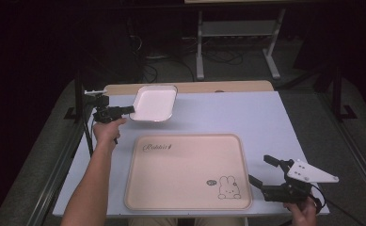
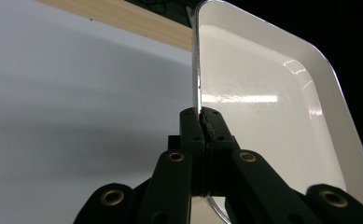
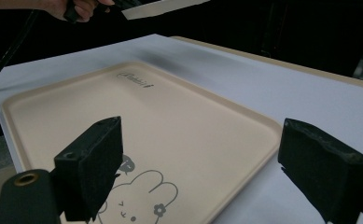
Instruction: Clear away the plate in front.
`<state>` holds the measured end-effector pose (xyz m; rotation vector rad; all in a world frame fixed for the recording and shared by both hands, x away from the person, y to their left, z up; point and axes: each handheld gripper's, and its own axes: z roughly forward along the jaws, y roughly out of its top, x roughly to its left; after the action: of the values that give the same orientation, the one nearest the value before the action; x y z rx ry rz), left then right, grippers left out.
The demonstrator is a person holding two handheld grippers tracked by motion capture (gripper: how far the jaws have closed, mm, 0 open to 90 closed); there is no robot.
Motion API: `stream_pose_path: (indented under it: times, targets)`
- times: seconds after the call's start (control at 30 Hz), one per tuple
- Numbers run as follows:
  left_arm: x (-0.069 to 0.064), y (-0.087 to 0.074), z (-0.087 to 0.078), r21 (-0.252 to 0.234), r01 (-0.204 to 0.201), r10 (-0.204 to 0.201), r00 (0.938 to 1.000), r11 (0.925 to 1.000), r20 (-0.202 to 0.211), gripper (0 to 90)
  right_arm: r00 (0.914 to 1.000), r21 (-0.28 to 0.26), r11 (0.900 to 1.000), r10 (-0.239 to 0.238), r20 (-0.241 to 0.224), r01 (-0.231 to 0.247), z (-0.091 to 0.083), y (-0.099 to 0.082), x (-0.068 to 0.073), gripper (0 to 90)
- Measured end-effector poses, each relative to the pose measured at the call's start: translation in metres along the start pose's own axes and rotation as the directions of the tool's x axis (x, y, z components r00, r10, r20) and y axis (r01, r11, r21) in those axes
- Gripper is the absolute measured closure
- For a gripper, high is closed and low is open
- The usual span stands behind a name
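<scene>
A small white rectangular dish (image 1: 155,102) is lifted above the table at the far left. My left gripper (image 1: 127,110) is shut on its left rim; in the left gripper view the dish (image 2: 268,112) stands on edge with the jaws pinching its rim (image 2: 206,122). A large beige tray (image 1: 188,170) with a rabbit drawing lies flat in the middle of the table. My right gripper (image 1: 261,172) is open at the tray's right edge with nothing between its fingers. In the right gripper view its pads (image 3: 95,163) straddle the tray's corner (image 3: 244,154).
The table (image 1: 246,115) has a white top with a wooden strip (image 1: 227,86) along its far edge. Dark floor, cables and a metal stand (image 1: 237,37) lie beyond it. A black pole (image 1: 79,101) stands at the table's left side.
</scene>
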<state>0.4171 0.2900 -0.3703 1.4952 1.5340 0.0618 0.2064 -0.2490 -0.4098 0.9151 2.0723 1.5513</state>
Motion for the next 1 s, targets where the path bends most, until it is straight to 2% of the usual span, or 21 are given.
stream_pose_path:
  times: [0.33, 0.73, 1.0]
  targets:
    - [-0.004, -0.019, -0.019, -0.001, -0.002, 0.002, 1.0, 1.0, 0.004, 89.1, 1.0, 0.009, 0.9999, -0.009, -0.003, 0.009, -0.001, 0.0, 0.001, 13.1]
    - [-0.002, -0.036, -0.031, 0.0, 0.013, -0.013, 0.9999, 0.9999, 0.006, 89.1, 0.9999, 0.013, 0.9998, -0.011, 0.006, 0.011, 0.0, 0.0, 0.001, 13.1]
    - [-0.004, -0.051, -0.038, 0.014, 0.007, -0.007, 0.9999, 0.9999, 0.014, 89.1, 0.9999, 0.017, 0.9997, -0.014, 0.006, 0.014, 0.001, 0.0, 0.002, 13.1]
